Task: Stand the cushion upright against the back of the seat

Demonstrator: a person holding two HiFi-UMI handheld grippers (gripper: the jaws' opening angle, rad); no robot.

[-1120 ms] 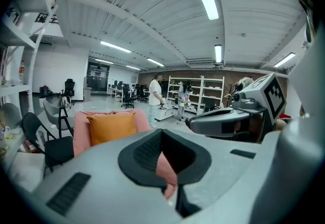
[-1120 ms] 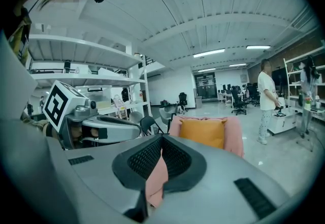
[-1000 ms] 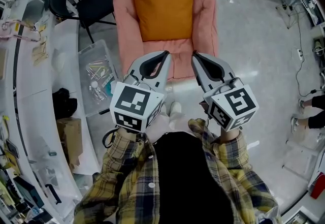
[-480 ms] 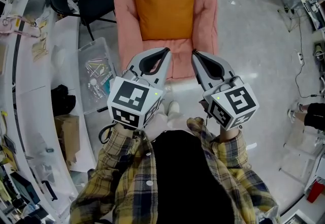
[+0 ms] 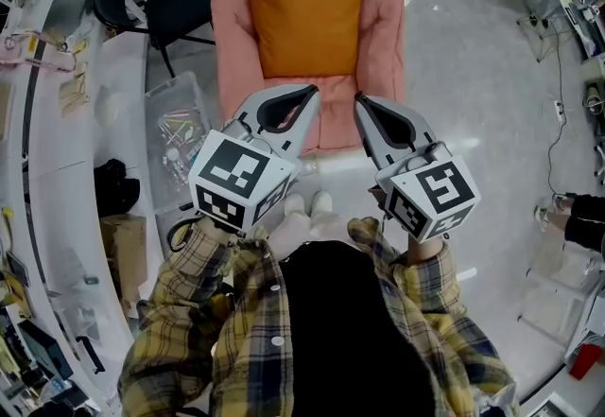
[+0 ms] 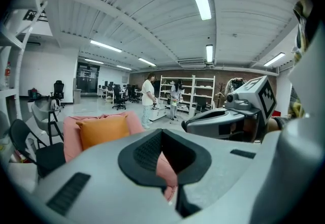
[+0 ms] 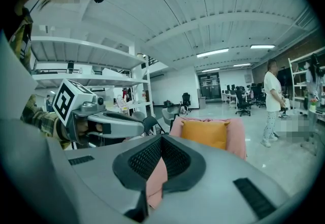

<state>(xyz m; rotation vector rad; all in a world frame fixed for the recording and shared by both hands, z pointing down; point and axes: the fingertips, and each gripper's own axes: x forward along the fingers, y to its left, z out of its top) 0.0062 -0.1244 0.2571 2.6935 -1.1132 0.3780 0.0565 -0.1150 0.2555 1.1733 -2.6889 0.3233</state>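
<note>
The orange cushion (image 5: 304, 8) stands upright against the back of the pink seat (image 5: 383, 46). It shows again in the left gripper view (image 6: 104, 130) and the right gripper view (image 7: 205, 133). Both grippers hover side by side just in front of the seat's front edge, apart from the cushion. My left gripper (image 5: 304, 99) is shut with nothing in it, and its closed jaws (image 6: 162, 136) point at the seat. My right gripper (image 5: 365, 105) is shut and empty too, with its jaws (image 7: 161, 142) meeting in front of the pink seat (image 7: 237, 139).
A black folding chair (image 5: 156, 13) stands left of the seat, with a clear plastic bin (image 5: 180, 136) of small items beside it. A white curved desk (image 5: 57, 169) and a cardboard box (image 5: 128, 254) line the left. A person (image 6: 148, 93) stands far off near shelves.
The left gripper's marker cube has shifted a little to the left as the hand turned slightly. The right gripper, the cushion and the seat have stayed where they were.
</note>
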